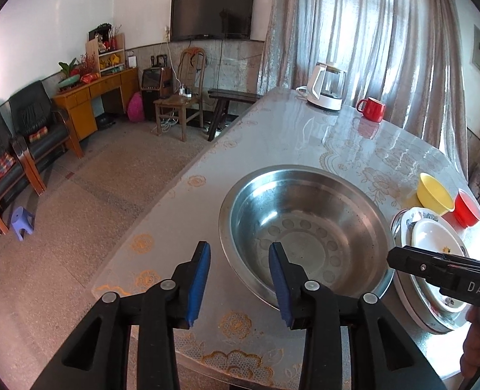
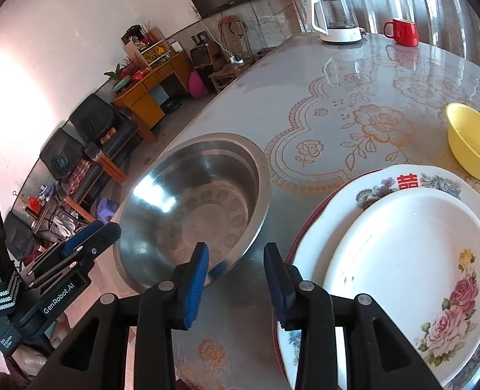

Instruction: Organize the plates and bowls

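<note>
Left gripper (image 1: 240, 274): jaws apart, nothing between; blue pads (image 1: 200, 279) hang over near rim of steel basin; also seen in right wrist view at 8 o'clock (image 2: 105, 232), jaw state not readable there
Right gripper (image 2: 236, 278): jaws apart, nothing held; over bare table between basin and plate stack; black body enters left wrist view at 4 o'clock (image 1: 441, 268)
Steel basin (image 1: 305, 227): upright on table, no contents visible; just beside plate stack, contact cannot be judged
Plate stack: small white plate w/ rose print (image 2: 412, 276) lies on larger plate w/ red character and floral rim (image 2: 402, 182); dark red rim of a further piece shows beneath at 9 o'clock edge
Yellow bowl (image 2: 472, 143): upright, at 1 o'clock from stack, near it
Red bowl (image 1: 467, 208): just beside yellow bowl, far side
Table (image 2: 288, 104): glossy lace-pattern cover
Far end: white kettle (image 1: 326, 87) and red mug (image 1: 373, 109), well apart from the dishes
</note>
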Tool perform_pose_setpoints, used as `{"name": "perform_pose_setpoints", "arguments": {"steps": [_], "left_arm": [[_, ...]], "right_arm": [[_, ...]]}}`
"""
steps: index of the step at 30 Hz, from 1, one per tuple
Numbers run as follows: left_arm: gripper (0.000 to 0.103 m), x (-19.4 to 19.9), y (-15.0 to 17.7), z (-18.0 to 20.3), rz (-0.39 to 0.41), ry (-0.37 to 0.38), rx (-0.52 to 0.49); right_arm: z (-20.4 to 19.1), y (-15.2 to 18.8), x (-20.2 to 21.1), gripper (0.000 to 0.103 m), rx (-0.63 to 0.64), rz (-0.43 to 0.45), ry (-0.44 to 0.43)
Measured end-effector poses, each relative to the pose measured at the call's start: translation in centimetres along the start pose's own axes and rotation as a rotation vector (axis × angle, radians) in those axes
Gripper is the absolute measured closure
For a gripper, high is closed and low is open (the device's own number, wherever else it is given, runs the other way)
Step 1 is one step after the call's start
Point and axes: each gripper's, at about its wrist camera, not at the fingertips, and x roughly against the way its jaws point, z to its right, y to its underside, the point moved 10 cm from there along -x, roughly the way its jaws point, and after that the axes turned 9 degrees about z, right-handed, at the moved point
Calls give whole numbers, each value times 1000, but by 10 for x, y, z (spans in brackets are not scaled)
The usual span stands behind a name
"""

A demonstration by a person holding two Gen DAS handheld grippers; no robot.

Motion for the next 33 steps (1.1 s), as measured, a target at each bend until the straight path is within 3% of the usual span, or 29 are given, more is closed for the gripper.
{"name": "perform_pose_setpoints", "arguments": {"steps": [12,21,26,33], "left_arm": [[64,20,-23,20,84,12,-85],[61,16,-27,51,74,52,-163],[58,5,-30,85,48,111,-204],[57,-14,-41,146,-22,261,-221]], "right_arm": [[23,-17,41,65,-76,125,2],[68,-26,66,65,-160,193,56],[107,-29,86,61,-239,239,106],[175,-26,113,58,-379,289,205]]}}
